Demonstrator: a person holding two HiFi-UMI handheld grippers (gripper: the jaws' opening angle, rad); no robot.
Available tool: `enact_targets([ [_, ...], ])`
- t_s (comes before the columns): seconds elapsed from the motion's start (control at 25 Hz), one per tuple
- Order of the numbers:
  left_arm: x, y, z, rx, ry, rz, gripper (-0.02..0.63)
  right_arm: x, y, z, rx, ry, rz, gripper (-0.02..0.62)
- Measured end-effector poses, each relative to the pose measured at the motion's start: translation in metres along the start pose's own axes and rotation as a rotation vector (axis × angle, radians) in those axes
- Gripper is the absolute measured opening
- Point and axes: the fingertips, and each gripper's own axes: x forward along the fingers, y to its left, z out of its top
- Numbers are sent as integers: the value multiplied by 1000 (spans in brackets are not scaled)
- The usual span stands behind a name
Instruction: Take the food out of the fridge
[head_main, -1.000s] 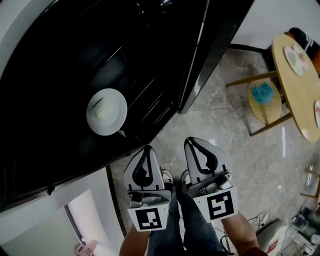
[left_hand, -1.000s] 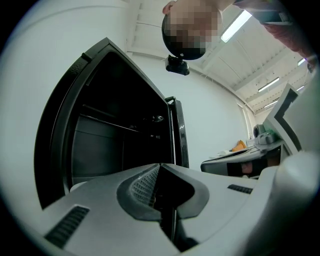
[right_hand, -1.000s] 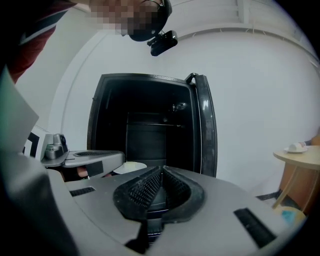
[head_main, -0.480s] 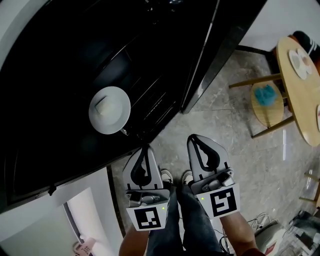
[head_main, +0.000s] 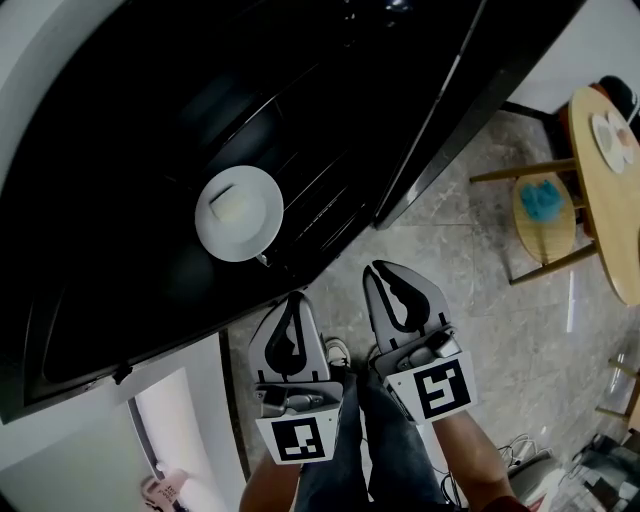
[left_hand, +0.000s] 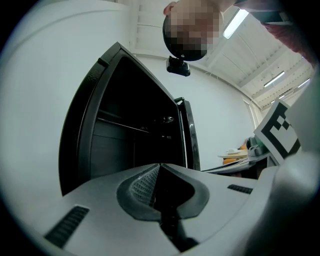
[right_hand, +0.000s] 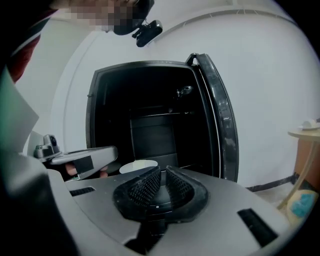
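Note:
The fridge (head_main: 150, 120) stands open, its inside dark. On a shelf in it sits a white plate (head_main: 239, 213) with a pale block of food (head_main: 232, 207); the plate's rim (right_hand: 139, 165) also shows in the right gripper view. Both grippers hover in front of the opening, below the plate in the head view. My left gripper (head_main: 296, 298) (left_hand: 159, 166) is shut with nothing in it. Beside it, my right gripper (head_main: 379, 270) (right_hand: 162, 171) is shut and empty too, aimed at the plate from a short distance.
The fridge door (head_main: 440, 110) (right_hand: 222, 130) is swung wide at the right. A round wooden table (head_main: 612, 210) and a stool with a blue thing (head_main: 545, 200) stand on the stone floor at the far right. A white cabinet (head_main: 170, 430) is at lower left.
Both grippers have edged toward the fridge opening, and the right one has swung left toward the plate. The jaws stay shut. The plate has not moved on its shelf.

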Motion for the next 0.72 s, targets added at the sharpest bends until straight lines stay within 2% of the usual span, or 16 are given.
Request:
enact_targets([
  [0.24,-8,16,2,0,1,31,14,25,16,2,107,-17,78,28],
  [0.4,-13,23,3,0,-1,45,14,44,28,-1,197,3,141,64],
  [0.72,-21,29,3,3,-1,63,14,82,46,-16,520,79,262,95],
])
